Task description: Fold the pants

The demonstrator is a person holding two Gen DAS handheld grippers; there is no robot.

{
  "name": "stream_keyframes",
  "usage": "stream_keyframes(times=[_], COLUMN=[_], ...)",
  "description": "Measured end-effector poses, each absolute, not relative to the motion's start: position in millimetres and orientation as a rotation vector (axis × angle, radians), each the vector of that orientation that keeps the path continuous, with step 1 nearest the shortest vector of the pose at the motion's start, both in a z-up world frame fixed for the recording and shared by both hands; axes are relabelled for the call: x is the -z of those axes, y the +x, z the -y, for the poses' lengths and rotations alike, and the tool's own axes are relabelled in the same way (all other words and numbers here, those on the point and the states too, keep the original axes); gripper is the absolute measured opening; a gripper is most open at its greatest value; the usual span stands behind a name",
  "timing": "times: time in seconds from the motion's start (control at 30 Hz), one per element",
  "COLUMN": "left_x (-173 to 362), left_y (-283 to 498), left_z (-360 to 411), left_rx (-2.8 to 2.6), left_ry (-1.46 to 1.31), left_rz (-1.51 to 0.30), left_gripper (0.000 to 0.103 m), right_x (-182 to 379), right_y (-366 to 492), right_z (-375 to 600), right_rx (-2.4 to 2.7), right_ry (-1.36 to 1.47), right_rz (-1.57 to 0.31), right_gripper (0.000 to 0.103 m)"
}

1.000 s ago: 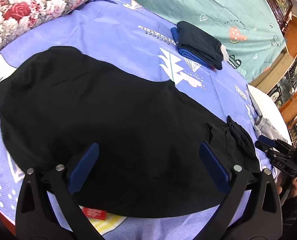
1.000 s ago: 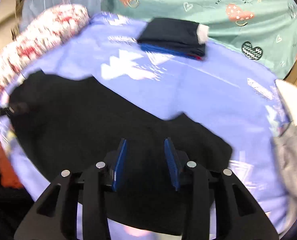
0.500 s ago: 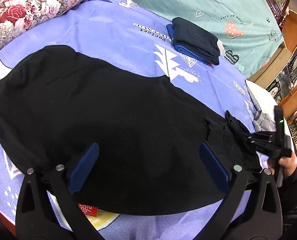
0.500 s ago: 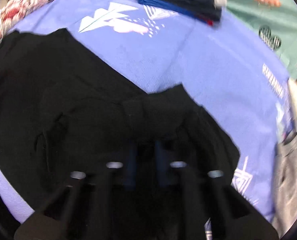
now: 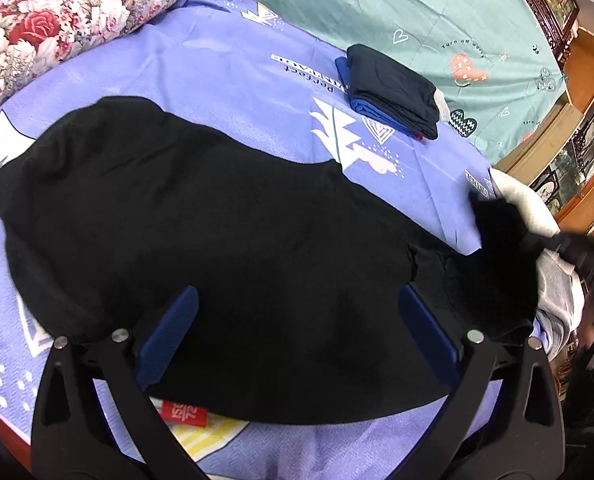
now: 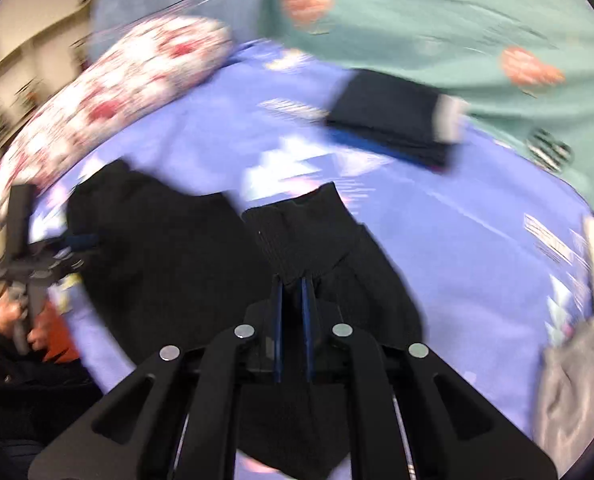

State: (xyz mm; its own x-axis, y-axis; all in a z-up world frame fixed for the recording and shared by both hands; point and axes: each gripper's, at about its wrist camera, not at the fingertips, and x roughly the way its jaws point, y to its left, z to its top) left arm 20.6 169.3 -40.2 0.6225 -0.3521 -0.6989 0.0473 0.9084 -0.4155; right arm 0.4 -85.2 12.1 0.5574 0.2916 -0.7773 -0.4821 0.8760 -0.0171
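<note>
Pants (image 5: pixel 225 248) sprawl black and limp across the bed (image 5: pixel 233 80), right tongs (image 6: pixel 291 282) just closing, now clamped on a ribbed cuff, left tongs (image 5: pixel 297 324) apart above them; soft cloth, best gripped at hems

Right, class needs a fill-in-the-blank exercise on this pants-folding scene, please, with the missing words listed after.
1. The right hand-held gripper is shut on the ribbed ____ of the black pants.
2. The left hand-held gripper has its jaws ____.
3. The folded clothes lie on the ____ sheet.
4. The pillow has a ____ print.

Missing words: cuff; open; purple; floral
</note>
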Motion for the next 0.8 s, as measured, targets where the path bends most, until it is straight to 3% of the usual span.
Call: stream_keyframes(times=[0.2, 0.47, 0.5, 0.6, 0.8], left_x=[39, 40, 39, 39, 40], left_y=[17, 17, 16, 17, 15], left_z=[-176, -168, -167, -168, -167], left_rx=[0.227, 0.243, 0.242, 0.236, 0.240], left_ry=[-0.382, -0.373, -0.372, -0.374, -0.373], left_rz=[-0.869, -0.878, -0.878, -0.877, -0.877], left_gripper=[0.101, 0.101, 0.101, 0.101, 0.101], right_x=[84, 81, 80, 80, 93], right_y=[2, -4, -4, -6, -3], right_z=[44, 42, 41, 39, 34], right_rx=[-0.457, -0.479, -0.476, -0.471, -0.429], right_ry=[-0.347, -0.364, -0.371, -0.385, -0.457], right_rz=[-1.032, -1.008, -1.004, -0.993, -1.020], right_gripper=[0.008, 0.011, 0.013, 0.033, 0.033])
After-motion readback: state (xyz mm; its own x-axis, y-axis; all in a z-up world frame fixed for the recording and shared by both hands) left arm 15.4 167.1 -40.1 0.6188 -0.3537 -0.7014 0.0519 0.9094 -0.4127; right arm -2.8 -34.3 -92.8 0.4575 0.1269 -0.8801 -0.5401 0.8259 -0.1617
